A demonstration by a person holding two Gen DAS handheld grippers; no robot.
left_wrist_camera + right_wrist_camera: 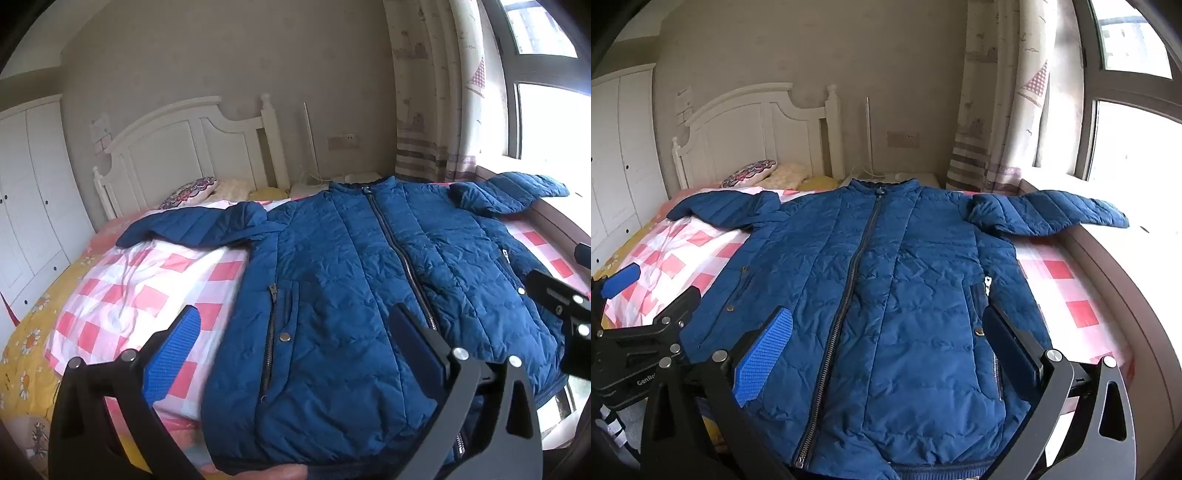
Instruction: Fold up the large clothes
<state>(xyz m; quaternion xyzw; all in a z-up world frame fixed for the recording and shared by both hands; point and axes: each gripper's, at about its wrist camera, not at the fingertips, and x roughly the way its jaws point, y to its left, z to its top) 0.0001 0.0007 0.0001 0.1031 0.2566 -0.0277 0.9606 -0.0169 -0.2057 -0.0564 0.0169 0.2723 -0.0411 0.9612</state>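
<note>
A blue quilted zip jacket (351, 280) lies flat, front up, on the bed, with both sleeves spread out sideways; it also shows in the right wrist view (879, 288). My left gripper (295, 332) is open and empty, hovering above the jacket's lower left part near the hem. My right gripper (886, 332) is open and empty above the lower middle of the jacket, its jaws either side of the zip (849, 277). The left gripper's blue pad (620, 280) shows at the left edge of the right wrist view.
The bed has a pink and white checked sheet (147, 280) and a yellow floral cover (26, 354). A white headboard (192, 144) and pillows (192, 192) are at the far end. White wardrobe (29, 192) on the left; window sill (1137, 236) and curtain (997, 110) on the right.
</note>
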